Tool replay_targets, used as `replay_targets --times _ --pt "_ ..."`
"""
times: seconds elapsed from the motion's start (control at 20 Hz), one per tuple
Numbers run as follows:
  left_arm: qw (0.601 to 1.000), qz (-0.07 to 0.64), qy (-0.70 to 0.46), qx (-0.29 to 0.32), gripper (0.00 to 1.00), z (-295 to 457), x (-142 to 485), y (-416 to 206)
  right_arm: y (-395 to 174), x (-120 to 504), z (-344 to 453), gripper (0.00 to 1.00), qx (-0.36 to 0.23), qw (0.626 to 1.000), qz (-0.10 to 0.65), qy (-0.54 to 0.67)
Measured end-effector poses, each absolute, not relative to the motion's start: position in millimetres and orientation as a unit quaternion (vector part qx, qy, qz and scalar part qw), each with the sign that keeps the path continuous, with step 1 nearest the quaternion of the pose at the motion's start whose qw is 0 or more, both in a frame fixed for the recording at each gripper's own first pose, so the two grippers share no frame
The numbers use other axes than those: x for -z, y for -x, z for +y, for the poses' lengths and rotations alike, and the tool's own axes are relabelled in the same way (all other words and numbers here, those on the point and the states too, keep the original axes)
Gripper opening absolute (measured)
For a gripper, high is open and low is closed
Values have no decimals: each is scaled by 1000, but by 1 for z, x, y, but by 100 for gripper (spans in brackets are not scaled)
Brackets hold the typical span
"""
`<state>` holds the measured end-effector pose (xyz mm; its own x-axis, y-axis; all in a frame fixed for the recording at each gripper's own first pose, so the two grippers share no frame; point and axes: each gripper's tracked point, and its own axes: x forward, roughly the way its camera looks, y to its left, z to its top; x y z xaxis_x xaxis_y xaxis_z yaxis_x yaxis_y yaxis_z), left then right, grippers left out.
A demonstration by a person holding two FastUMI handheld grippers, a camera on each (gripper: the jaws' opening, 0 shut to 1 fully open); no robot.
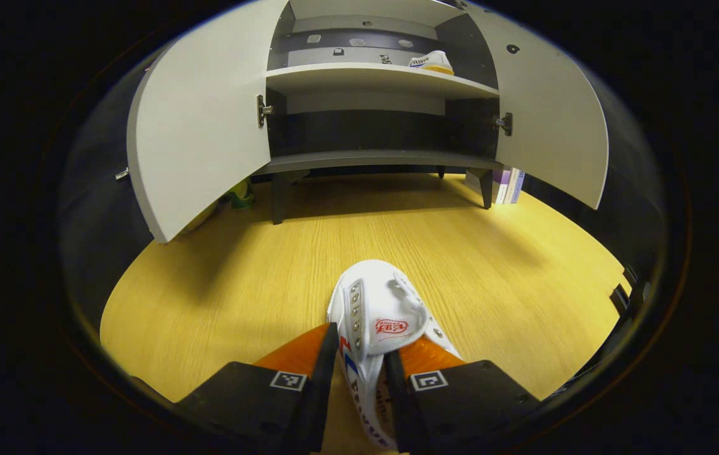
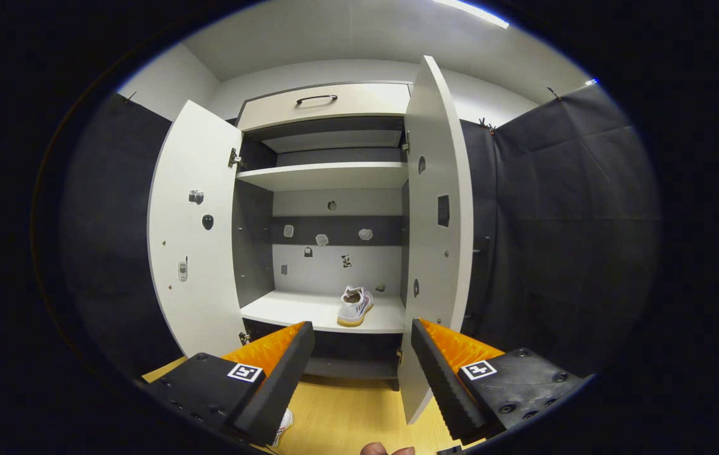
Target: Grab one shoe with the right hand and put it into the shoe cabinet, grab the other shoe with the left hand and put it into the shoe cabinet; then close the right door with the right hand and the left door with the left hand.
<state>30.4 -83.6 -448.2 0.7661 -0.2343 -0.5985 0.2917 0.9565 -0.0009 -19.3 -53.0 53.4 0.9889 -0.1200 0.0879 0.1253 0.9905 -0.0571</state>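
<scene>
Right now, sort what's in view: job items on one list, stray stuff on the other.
Job:
- shoe on the floor, left hand-held gripper shut on it
- second shoe on the cabinet shelf
- left door and right door, both open
- right hand-held gripper, open

Lying about:
- books beside the cabinet
- tape roll behind the left door

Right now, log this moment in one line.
left tongs: shut on floor shoe | right tongs: open | shelf shoe: placed | doors: open
</scene>
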Motion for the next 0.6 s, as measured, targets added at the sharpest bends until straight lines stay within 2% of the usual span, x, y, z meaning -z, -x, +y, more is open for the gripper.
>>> replay_targets --times 0.25,0.35,0.6 --pt "932 336 -74 116 11 -72 460 -38 24 -50 -63 98 72 996 -37 30" --pt "925 352 -74 126 6 -71 459 -36 26 -49 -62 98 69 997 -37 28" --pt "916 364 -67 152 5 -85 435 -34 32 -52 -59 98 57 997 -43 22"
